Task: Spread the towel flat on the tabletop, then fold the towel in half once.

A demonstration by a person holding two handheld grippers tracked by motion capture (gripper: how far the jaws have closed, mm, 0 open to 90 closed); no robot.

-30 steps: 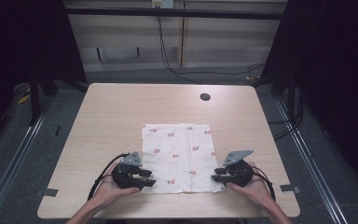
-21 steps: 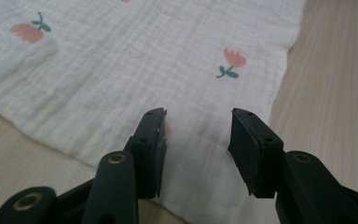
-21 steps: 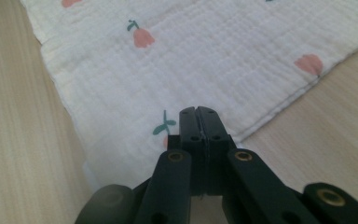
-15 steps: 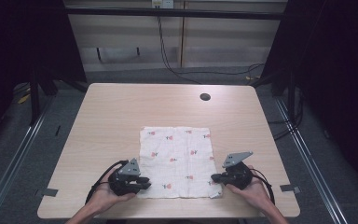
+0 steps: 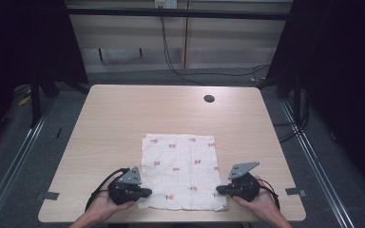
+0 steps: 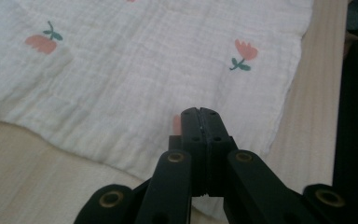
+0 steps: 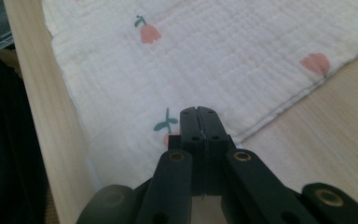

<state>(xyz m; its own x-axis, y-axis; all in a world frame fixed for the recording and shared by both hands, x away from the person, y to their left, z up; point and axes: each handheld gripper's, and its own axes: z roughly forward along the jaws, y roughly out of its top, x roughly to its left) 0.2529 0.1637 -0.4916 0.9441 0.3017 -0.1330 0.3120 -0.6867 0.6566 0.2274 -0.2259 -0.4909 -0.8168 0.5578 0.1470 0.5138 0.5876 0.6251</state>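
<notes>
Left tool (image 5: 145, 192) sits low at the near left corner of the cloth (image 5: 180, 170), cradled in the person's left hand (image 5: 100, 205), grey three-cornered plate on top, cable looping off behind it. In the left gripper view its jaws stand pressed together with no gap, tips (image 6: 200, 115) over the cloth's (image 6: 158, 70) edge; whether any fabric is pinched between them cannot be told. Cloth lies flat between the two tools and stretches away ahead of them: white, crinkled gauze weave, roughly square, scattered with small pink tulip prints on green stems, a stitched hem along the border, near edge slightly wavy. One pink print shows just beside the left tool's tips. Right tool (image 5: 221, 191) sits at the cloth's near right corner, held in the right hand (image 5: 261, 205), same grey plate. In the right gripper view its jaws are likewise closed tight, tips (image 7: 200, 115) resting above the cloth (image 7: 223, 60) close to a tulip with a green stem; a grip on the fabric cannot be confirmed. Both tools point inward at each other across the cloth's near edge. Bench (image 5: 123, 118) is pale wood-grain, bare beyond the cloth apart from a dark round hole (image 5: 209, 99) far ahead of the right tool. Tape marks near both front corners. Surroundings dim: grey floor, metal rails either side, dark frame posts, cables (image 5: 171, 52) trailing down the light back wall.
</notes>
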